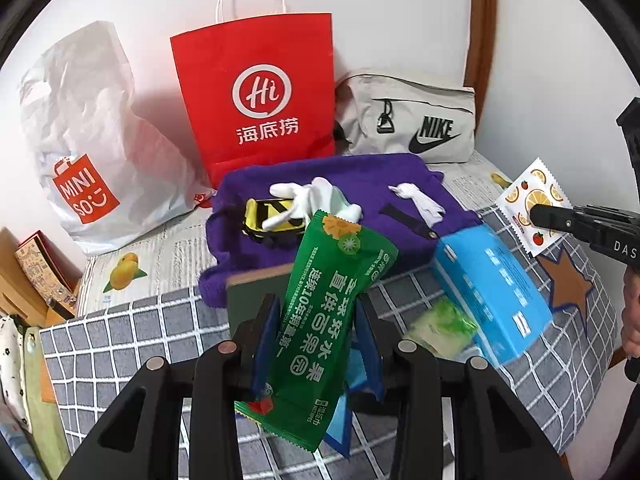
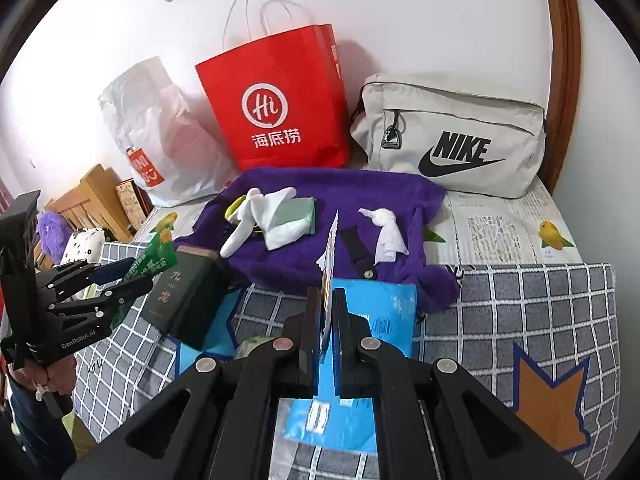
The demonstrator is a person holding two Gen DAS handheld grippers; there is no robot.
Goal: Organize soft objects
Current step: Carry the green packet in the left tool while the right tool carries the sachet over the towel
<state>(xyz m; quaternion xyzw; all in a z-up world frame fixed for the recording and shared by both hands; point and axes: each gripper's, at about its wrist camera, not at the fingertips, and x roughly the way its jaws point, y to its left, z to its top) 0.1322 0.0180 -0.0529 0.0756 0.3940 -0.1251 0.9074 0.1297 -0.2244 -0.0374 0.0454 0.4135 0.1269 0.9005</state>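
Observation:
My left gripper (image 1: 318,312) is shut on a green snack packet (image 1: 324,320) and holds it above the bed; it also shows in the right wrist view (image 2: 120,280) at the left with the green packet (image 2: 158,258). My right gripper (image 2: 329,300) is shut on a thin white packet with orange-slice print (image 2: 330,248), seen edge on; the left wrist view shows that packet (image 1: 528,204) in the right gripper (image 1: 538,214) at the right. A purple fleece (image 2: 320,216) lies on the bed with white gloves (image 2: 272,216) and a white cloth (image 2: 386,232) on it.
A red paper bag (image 2: 280,100), a white plastic Miniso bag (image 2: 160,140) and a grey Nike pouch (image 2: 452,136) stand along the wall. A blue tissue pack (image 1: 492,296), a dark green box (image 2: 184,300) and a pale green packet (image 1: 444,328) lie on the checked blanket (image 2: 520,312).

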